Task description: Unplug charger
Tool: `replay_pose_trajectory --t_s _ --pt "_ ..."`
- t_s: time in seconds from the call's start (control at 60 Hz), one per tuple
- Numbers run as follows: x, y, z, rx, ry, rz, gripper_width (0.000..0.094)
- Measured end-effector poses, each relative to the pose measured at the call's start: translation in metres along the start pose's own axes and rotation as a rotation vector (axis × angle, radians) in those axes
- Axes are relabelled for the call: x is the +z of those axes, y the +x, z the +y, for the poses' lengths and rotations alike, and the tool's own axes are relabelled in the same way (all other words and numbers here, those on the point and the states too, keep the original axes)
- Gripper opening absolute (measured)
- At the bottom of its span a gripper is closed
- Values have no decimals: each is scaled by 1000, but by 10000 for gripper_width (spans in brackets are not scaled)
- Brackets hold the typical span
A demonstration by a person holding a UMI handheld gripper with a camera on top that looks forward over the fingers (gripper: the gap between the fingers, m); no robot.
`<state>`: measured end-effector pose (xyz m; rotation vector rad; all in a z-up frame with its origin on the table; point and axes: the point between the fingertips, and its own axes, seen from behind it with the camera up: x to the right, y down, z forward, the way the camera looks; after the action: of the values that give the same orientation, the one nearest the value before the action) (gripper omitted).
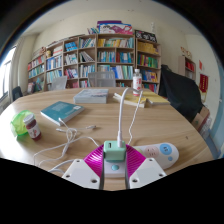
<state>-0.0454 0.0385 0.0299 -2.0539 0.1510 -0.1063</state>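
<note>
Tongs (114, 168) level, pointing forward, fingers seemingly closed on something — magenta pads (97, 160) showing
</note>
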Motion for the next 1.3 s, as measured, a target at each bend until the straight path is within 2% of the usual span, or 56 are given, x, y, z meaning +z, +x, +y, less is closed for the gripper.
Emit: replay_pose_trajectory --t_s 0.117,0.25,0.3,0.433,0.55,0.717,0.883,0.967,1.067,1.117,1.3 --pt "0 1 0 9 -42 -8 222" --pt "-1 0 1 21 -126 -31 214" --pt "-4 1 -6 10 -115 -20 215" --pt "-39 16 -90 -36 66 71 215" --pt "-66 37 -117 -27 62 100 214" --pt "-93 117 -88 -94 -52 201 234" --pt "-76 200 -6 -78 -294 270 245" --pt "-58 216 37 -68 -413 227 252" --pt "-41 233 70 -54 -502 193 262" --pt "-29 238 62 -67 -482 168 271" --pt "-7 236 60 -79 -558 40 354"
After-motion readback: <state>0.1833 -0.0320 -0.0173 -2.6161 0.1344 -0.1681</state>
